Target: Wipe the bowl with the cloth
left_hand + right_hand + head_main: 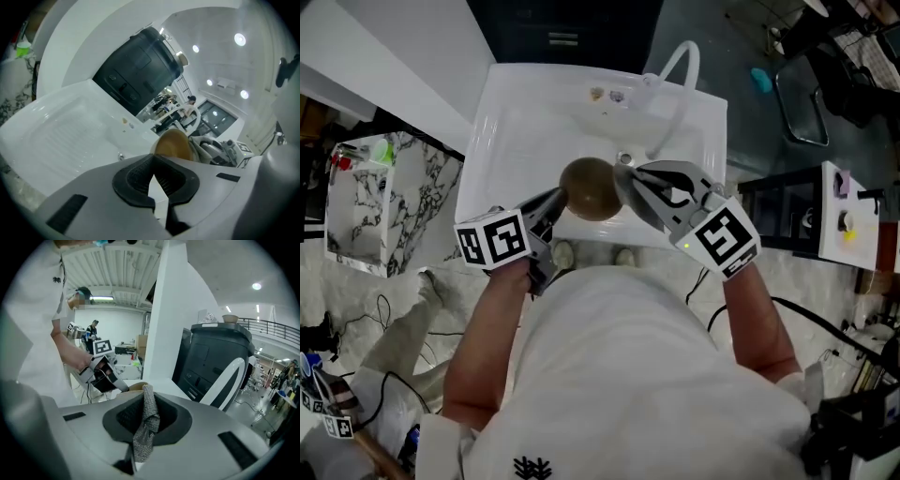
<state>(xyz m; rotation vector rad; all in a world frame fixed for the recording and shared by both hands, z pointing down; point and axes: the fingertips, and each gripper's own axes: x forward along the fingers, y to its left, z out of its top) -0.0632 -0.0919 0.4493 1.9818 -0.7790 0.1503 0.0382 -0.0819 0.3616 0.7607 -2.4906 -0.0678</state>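
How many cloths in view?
1: the cloth is clamped in the right gripper jaws, beside the bowl over the sink. More could be hidden.

Brown bowl (591, 187), grey mesh-patterned cloth (147, 420) — white sink (502, 122).

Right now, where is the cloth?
In the right gripper view the cloth is pinched in the right gripper; in the head view that gripper sits just right of the brown bowl, over the white sink.
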